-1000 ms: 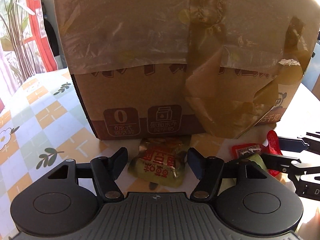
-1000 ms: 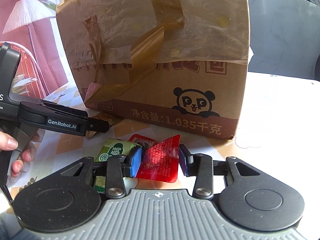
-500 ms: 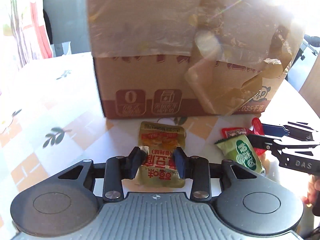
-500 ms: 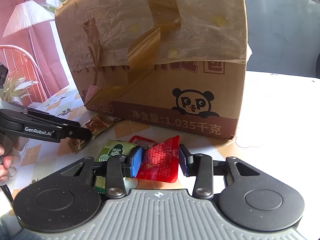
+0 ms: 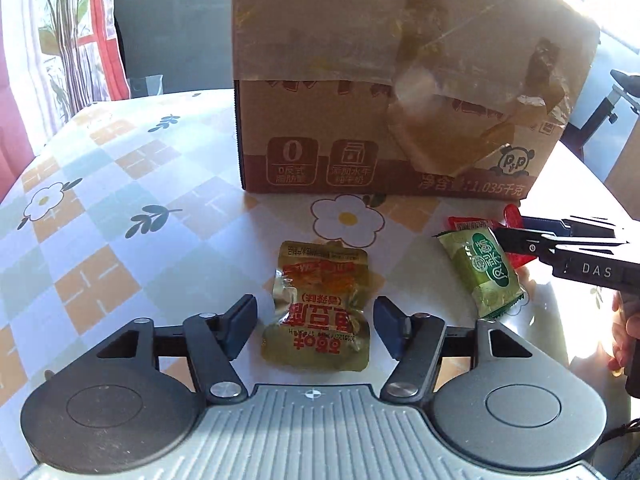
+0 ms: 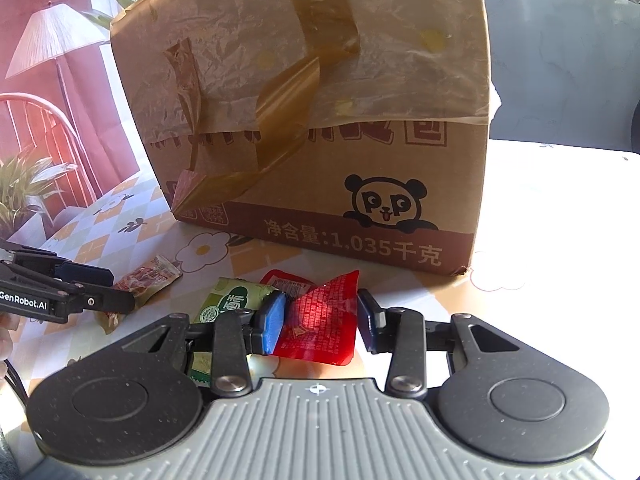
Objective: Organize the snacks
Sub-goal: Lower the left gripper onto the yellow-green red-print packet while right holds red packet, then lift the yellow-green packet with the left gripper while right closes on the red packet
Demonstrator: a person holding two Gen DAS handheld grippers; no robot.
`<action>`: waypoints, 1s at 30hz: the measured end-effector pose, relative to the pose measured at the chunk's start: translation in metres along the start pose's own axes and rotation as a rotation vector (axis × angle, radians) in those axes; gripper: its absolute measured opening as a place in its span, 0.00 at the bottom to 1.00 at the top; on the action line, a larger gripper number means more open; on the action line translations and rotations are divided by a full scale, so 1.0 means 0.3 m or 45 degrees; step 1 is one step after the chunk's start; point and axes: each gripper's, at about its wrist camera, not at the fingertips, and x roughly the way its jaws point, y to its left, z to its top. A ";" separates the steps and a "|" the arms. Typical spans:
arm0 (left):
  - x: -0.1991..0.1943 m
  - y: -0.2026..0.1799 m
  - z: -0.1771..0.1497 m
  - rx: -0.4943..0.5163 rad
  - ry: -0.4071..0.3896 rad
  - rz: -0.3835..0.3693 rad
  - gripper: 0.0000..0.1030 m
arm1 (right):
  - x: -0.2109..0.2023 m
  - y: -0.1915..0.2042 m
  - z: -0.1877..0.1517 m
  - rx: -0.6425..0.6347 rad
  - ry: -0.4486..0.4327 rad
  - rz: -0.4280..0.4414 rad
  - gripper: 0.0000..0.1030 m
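left gripper (image 5: pixel 316 326) jaws just reopened, loose around yellow packet (image 5: pixel 320 312) | right gripper (image 6: pixel 322 318) clamps red packet (image 6: pixel 320 320) | advice: lift red clear of green packet (image 6: pixel 230 302), toward box (image 6: pixel 320 120)

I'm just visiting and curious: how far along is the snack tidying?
Early, it seems. Nothing looks put away: three packets lie on the table before the cardboard box. In hand: the right gripper is shut on the red packet. The left gripper has just opened around the yellow packet. The green packet waits untouched.
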 end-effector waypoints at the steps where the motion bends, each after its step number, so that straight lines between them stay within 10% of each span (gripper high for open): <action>1: 0.004 -0.011 0.000 0.020 0.002 0.013 0.69 | -0.001 0.000 -0.001 -0.001 0.000 0.002 0.40; 6: 0.046 -0.043 0.023 0.066 -0.022 0.065 0.73 | 0.002 0.000 -0.002 -0.005 -0.003 0.003 0.40; 10: 0.043 -0.058 0.045 0.117 -0.005 -0.022 0.50 | 0.001 -0.002 -0.004 -0.002 -0.005 0.007 0.40; 18: -0.008 -0.055 0.013 0.094 -0.012 -0.077 0.47 | -0.013 0.000 -0.007 -0.001 -0.026 -0.016 0.38; 25: -0.080 -0.010 0.031 0.008 -0.112 -0.085 0.47 | -0.095 0.039 -0.023 -0.056 -0.138 -0.182 0.10; 30: -0.091 -0.018 0.027 -0.007 -0.128 -0.122 0.47 | -0.116 -0.001 -0.020 0.025 -0.083 -0.167 0.11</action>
